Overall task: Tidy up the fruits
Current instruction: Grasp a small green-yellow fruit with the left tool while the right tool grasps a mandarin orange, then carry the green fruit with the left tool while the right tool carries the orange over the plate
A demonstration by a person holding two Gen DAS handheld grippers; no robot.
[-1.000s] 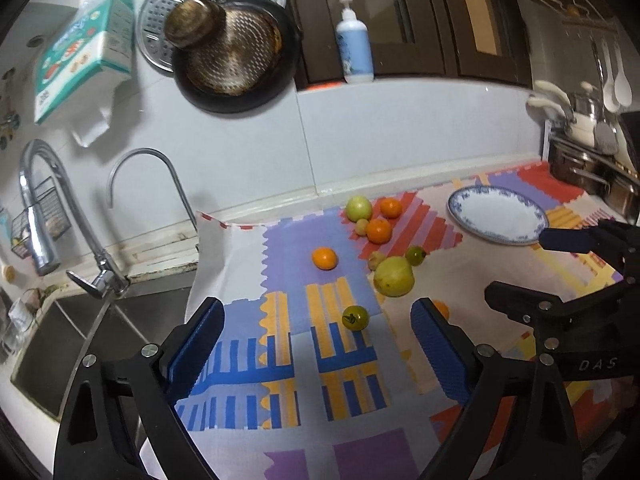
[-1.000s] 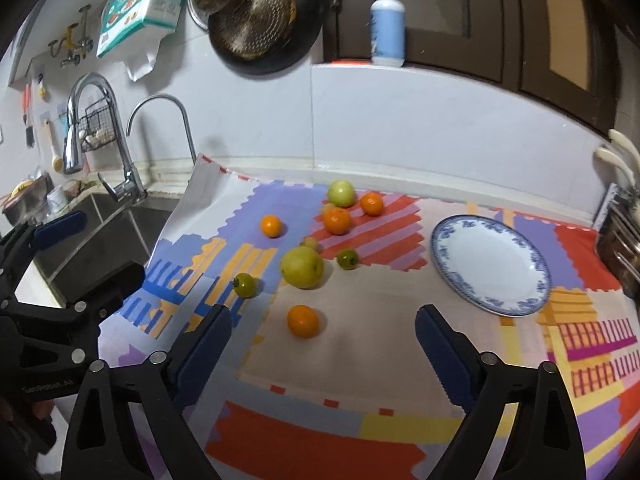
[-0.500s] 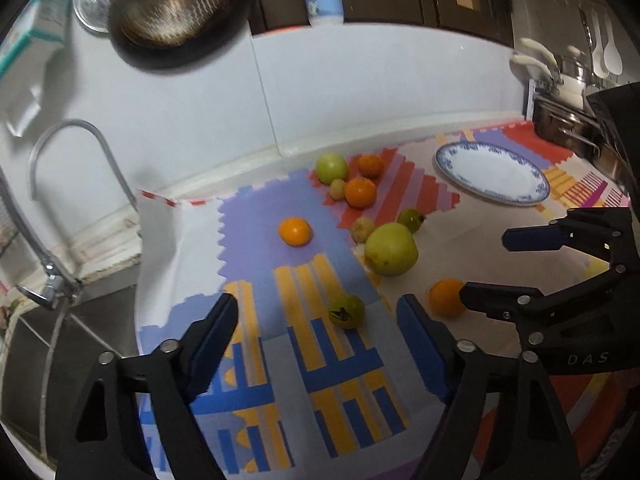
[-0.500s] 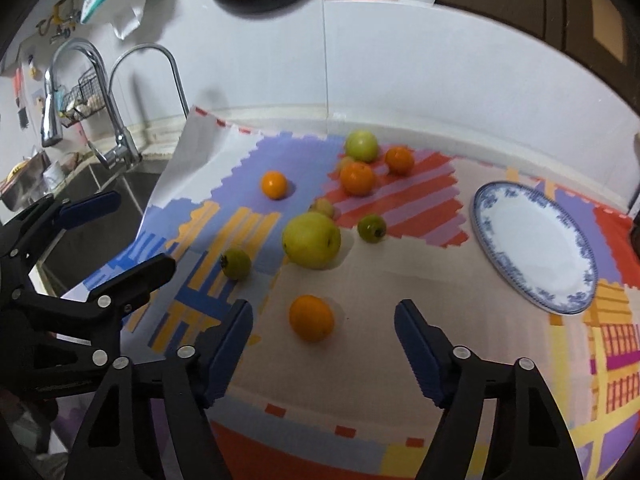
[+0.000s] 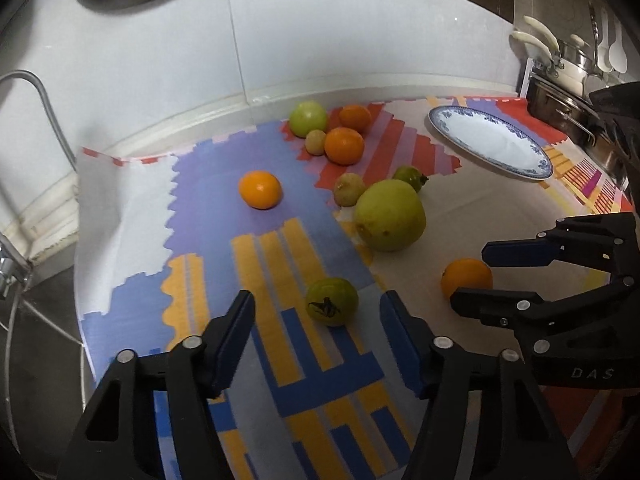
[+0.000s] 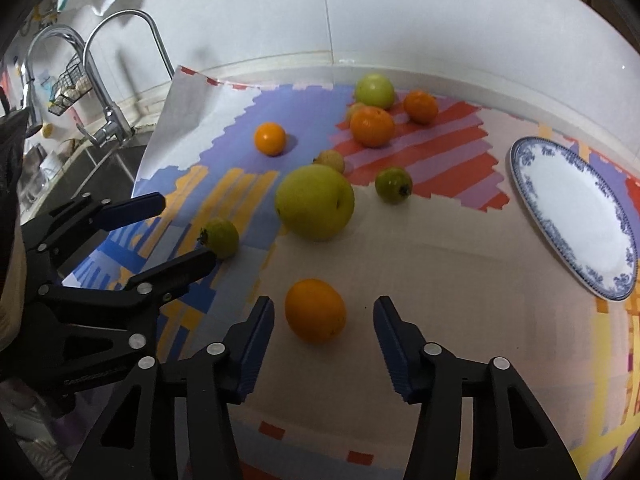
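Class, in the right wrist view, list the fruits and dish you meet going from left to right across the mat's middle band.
Small green fruit → large green fruit → small green fruit with stem → plate.

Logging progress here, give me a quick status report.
Left gripper closing around small green fruit, no contact. Right gripper closing around near orange, no contact. White blue-rimmed plate bare. Path clear.
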